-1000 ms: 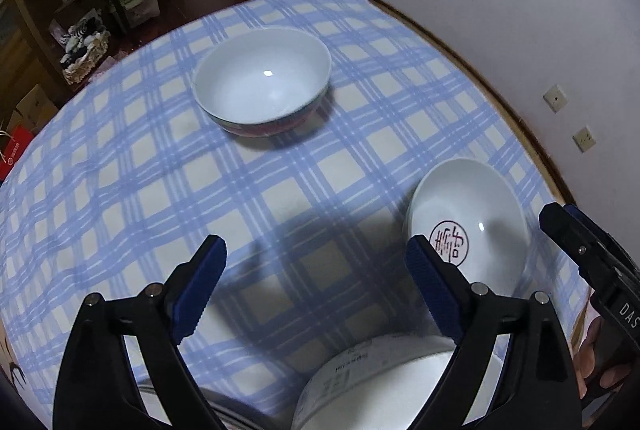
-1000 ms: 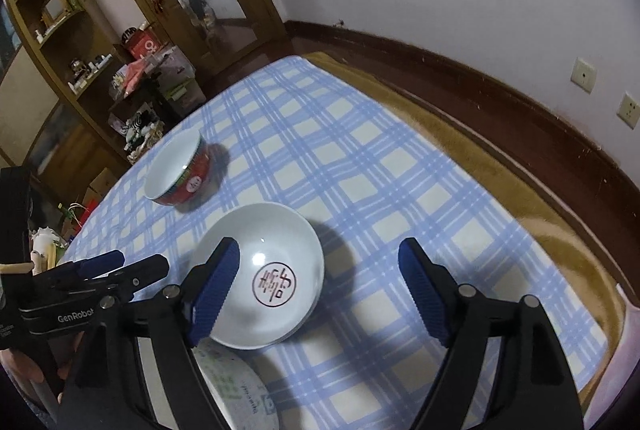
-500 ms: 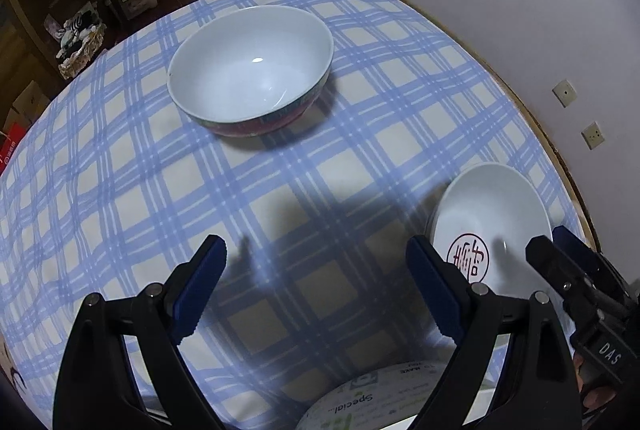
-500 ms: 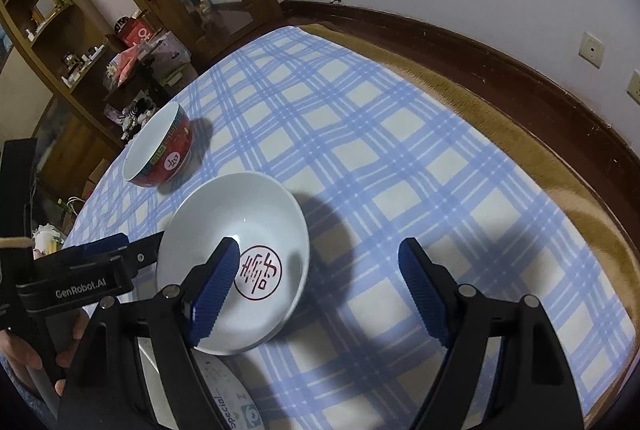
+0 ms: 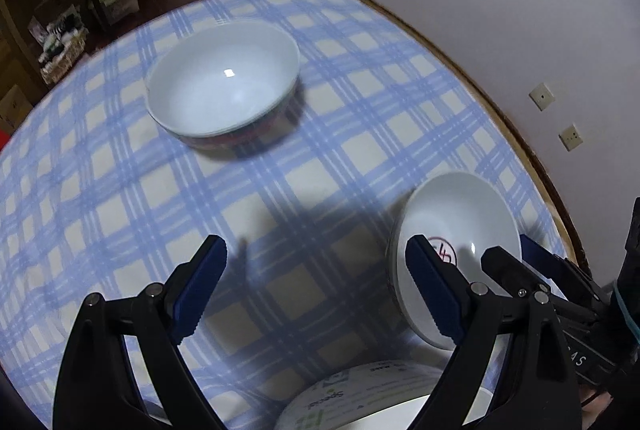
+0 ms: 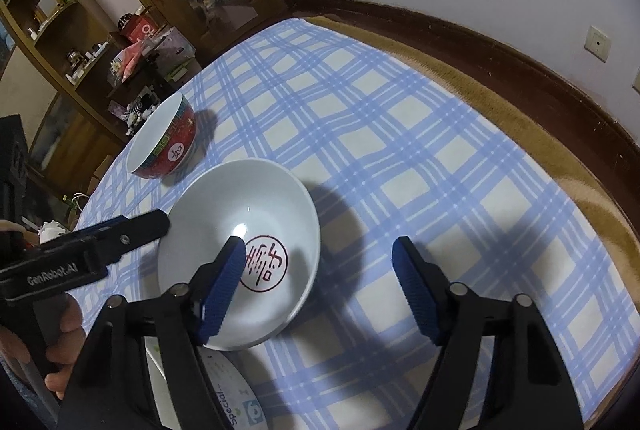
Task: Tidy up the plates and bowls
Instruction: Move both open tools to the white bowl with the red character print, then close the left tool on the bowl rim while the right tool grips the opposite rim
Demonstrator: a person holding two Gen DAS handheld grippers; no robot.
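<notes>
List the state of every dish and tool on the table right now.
Red bowl: upright, empty, untouched.
White bowl: upright, empty, on the cloth.
Printed plate: flat, at the near edge.
Left tool: open, empty.
Right tool: closing astride the white bowl's rim, not gripping.

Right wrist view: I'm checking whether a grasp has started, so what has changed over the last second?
The right hand-held gripper has come down toward the white bowl, one finger now over its inside, jaws closing but not yet pressing. The left hand-held gripper remains open and empty. The red bowl and tablecloth are unmoved.
</notes>
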